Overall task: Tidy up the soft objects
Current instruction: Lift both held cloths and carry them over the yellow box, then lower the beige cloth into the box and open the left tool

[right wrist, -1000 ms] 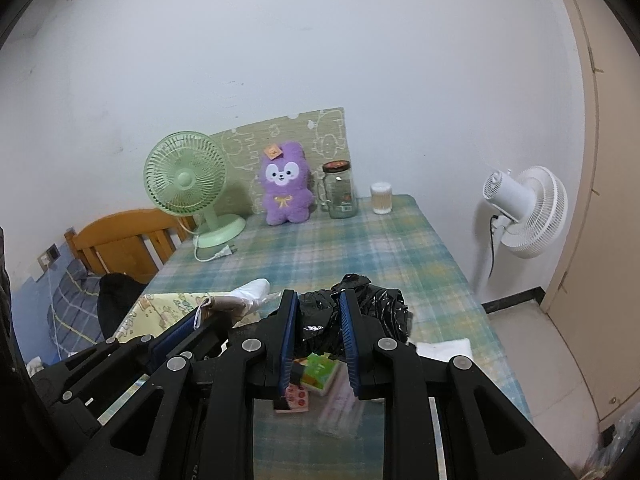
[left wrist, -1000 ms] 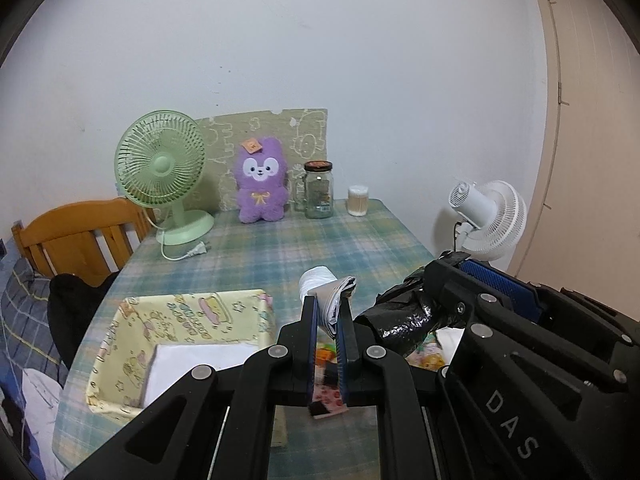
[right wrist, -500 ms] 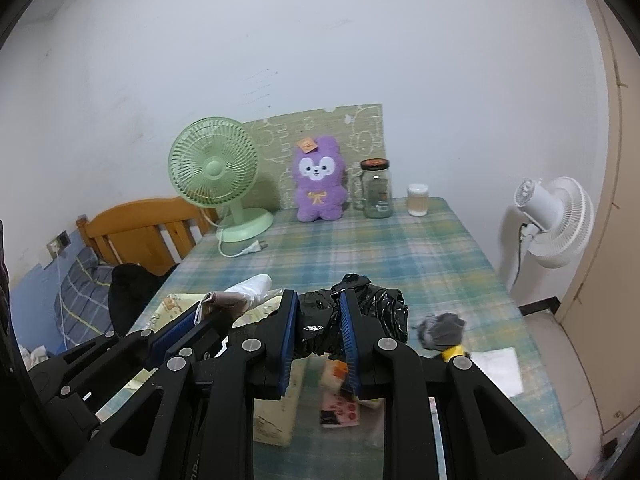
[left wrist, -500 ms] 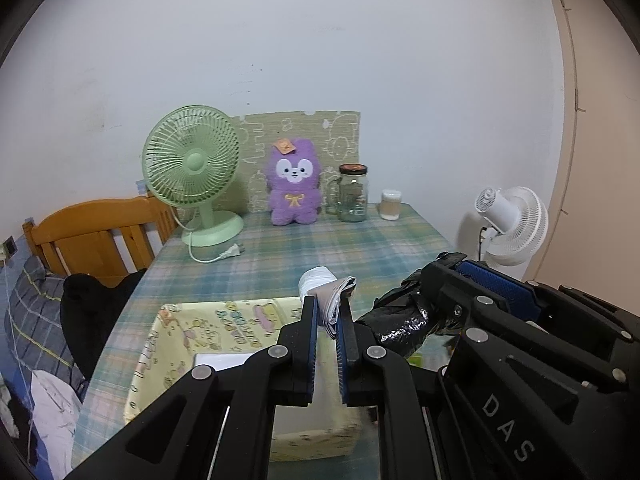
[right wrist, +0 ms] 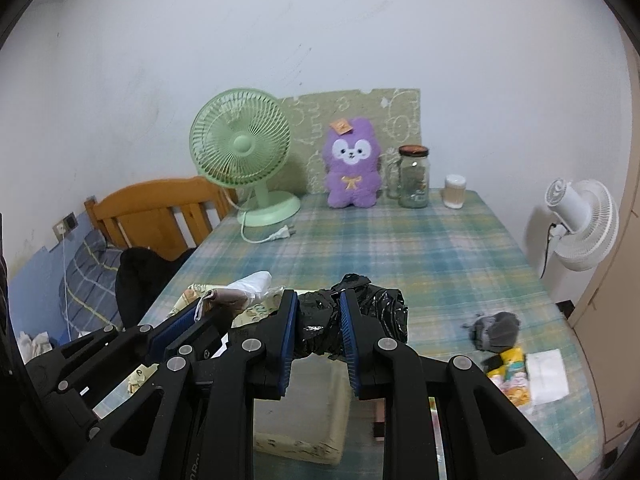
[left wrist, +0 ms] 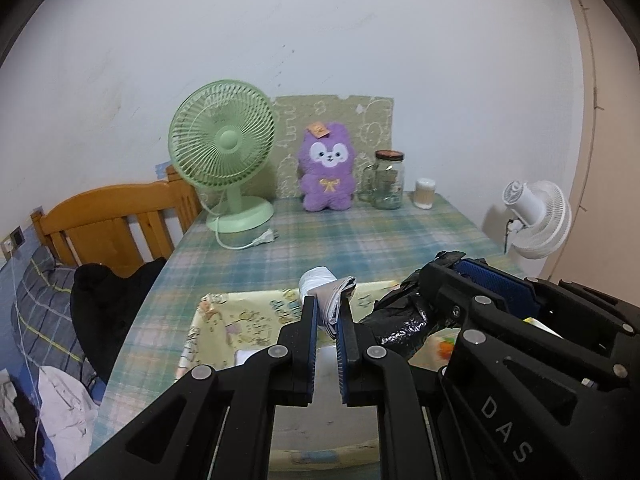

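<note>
Two grippers meet above a yellow cartoon-print fabric bin (left wrist: 224, 320) at the near end of a desk (right wrist: 420, 248) covered in green-and-blue plaid. The left gripper (left wrist: 327, 320) has its fingers (left wrist: 311, 320) drawn close, pinching one rolled grey-and-white cloth (left wrist: 326, 288) that sticks out past the tips, over the bin's far rim. The right gripper (right wrist: 318, 316) clamps one crumpled black plastic bag (right wrist: 376, 312) between its blue-padded fingers (right wrist: 289, 320); the bundle bulges out to the right of the pads and hangs over the bin's right side.

Two fans are in view: one pale green desk fan (right wrist: 242, 148) standing at the far left of the desk with its unplugged cord (right wrist: 266, 236) lying in front of it, and one white fan (right wrist: 580, 224) off the desk's right edge. One purple plush toy (right wrist: 352, 164) sits upright against a patterned board (right wrist: 356, 104) at the back wall. Just to the right of it stands one glass jar with a dark lid (right wrist: 414, 178), then one small cup (right wrist: 454, 192).

Near the desk's right front corner lies one dark grey soft lump (right wrist: 496, 330), with a yellow printed packet (right wrist: 510, 368) and a white sheet (right wrist: 548, 372) beside it. One wooden headboard (right wrist: 152, 208) and a plaid blanket (right wrist: 88, 276) show at the left.
</note>
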Action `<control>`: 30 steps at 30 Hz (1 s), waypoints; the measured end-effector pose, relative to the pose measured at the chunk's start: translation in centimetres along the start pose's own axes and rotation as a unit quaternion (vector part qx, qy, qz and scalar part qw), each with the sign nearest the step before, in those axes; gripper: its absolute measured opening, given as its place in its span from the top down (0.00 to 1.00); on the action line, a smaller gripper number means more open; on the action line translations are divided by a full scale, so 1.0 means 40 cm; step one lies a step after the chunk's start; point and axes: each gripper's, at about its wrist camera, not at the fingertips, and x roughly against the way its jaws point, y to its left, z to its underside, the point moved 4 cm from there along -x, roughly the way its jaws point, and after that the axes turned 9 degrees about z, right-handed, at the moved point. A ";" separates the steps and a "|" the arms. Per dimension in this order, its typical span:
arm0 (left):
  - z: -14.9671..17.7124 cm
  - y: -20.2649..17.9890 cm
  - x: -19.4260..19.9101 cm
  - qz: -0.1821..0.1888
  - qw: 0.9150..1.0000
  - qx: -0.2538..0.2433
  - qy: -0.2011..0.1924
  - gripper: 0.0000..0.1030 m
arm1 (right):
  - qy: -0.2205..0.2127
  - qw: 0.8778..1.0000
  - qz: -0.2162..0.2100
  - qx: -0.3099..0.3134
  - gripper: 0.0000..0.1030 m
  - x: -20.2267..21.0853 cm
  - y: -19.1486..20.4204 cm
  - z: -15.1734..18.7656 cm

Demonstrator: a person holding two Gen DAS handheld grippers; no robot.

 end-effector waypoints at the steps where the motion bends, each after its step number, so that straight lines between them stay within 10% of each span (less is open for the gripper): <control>1: 0.004 0.009 -0.004 -0.003 1.000 0.000 0.003 0.94 | 0.002 1.000 -0.003 0.001 0.76 -0.008 0.008 0.002; 13: 0.078 0.109 -0.091 -0.032 0.997 0.008 0.063 0.91 | 0.056 0.998 -0.022 0.014 0.76 -0.131 0.083 0.047; 27: 0.112 0.150 -0.133 -0.025 0.994 0.036 0.102 0.36 | 0.089 0.995 -0.018 0.038 0.73 -0.226 0.113 0.074; 30: 0.109 0.145 -0.131 -0.014 0.994 0.039 0.099 0.28 | 0.091 0.994 -0.026 0.046 0.51 -0.224 0.120 0.074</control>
